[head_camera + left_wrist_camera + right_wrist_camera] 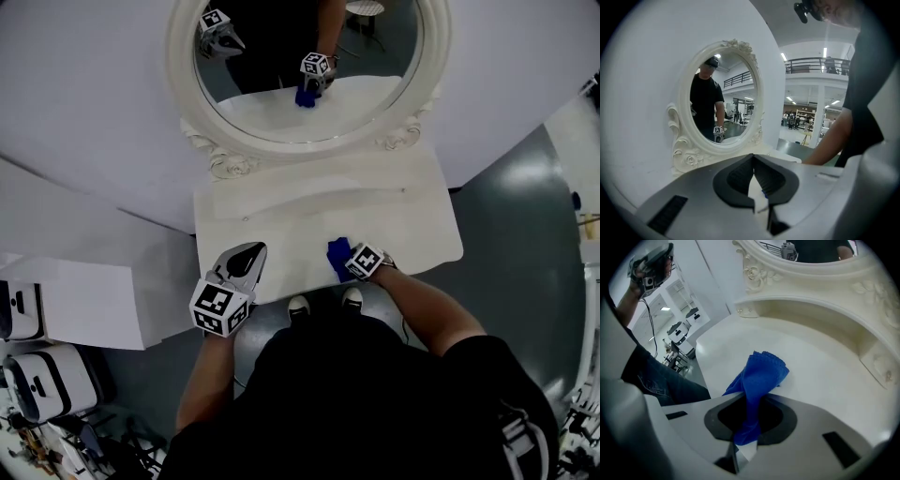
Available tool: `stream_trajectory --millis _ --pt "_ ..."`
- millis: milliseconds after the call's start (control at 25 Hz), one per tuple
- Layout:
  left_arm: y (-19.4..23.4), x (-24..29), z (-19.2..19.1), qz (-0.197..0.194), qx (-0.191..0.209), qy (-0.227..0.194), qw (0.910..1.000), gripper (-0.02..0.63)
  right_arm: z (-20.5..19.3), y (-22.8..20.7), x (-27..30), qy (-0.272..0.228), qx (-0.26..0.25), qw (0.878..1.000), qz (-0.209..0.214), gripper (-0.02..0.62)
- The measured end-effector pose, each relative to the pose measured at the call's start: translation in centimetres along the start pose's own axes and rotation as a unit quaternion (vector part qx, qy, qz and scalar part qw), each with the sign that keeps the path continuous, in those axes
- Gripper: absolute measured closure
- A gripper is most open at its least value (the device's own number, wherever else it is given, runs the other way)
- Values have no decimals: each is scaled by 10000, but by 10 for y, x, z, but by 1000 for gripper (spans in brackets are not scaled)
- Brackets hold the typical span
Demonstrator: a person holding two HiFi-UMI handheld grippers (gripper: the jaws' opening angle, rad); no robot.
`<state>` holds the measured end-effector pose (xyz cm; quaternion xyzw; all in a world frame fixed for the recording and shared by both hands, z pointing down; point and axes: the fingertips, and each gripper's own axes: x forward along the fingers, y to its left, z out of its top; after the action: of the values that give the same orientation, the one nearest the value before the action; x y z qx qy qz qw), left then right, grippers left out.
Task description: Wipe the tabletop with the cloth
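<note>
**Head view: 1 cloth, clamped in the right gripper, on the front edge of the table**

Count: 2 grippers, 1 cloth, 1 table, 1 mirror, 2 shoes.

- Right gripper (345, 263): the right gripper view shows both jaws clamped on the blue cloth (759, 376). It is bunched into one wad, with a tail running back between the jaws and the bulk sticking out ahead of the tips.
- Cloth position: front edge of the white table (394, 216), right of centre. The free end looks to be down on the surface. Only one cloth is on the table. A second blue patch in the glass is its reflection.
- Left gripper (247, 255): the left gripper view shows the jaws pressed together at the tips with nothing between them. It sits over the front-left part of the table, well apart from the cloth. I can't tell whether it touches the surface.
- Each gripper carries 1 marker cube, so 2 in total. Both cubes show again in the glass.
- Oval mirror (181, 56) with a carved white frame stands at the back of the table, upright against the wall.
- Two shoes (298, 306) show just below the front edge of the table, between the arms.
</note>
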<state>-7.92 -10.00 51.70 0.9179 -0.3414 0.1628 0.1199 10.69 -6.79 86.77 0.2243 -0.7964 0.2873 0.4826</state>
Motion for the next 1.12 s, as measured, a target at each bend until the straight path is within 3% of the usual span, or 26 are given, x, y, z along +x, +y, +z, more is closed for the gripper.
stream_trajectory --millis 480,1120 --pt "-60 71 23 -614 309 136 9975 595 -107 -105 -75 -86 1020 9922 -713 551" --pt "-107 122 32 -929 381 157 9948 595 -221 -191 -146 18 1844 9654 -1845 551"
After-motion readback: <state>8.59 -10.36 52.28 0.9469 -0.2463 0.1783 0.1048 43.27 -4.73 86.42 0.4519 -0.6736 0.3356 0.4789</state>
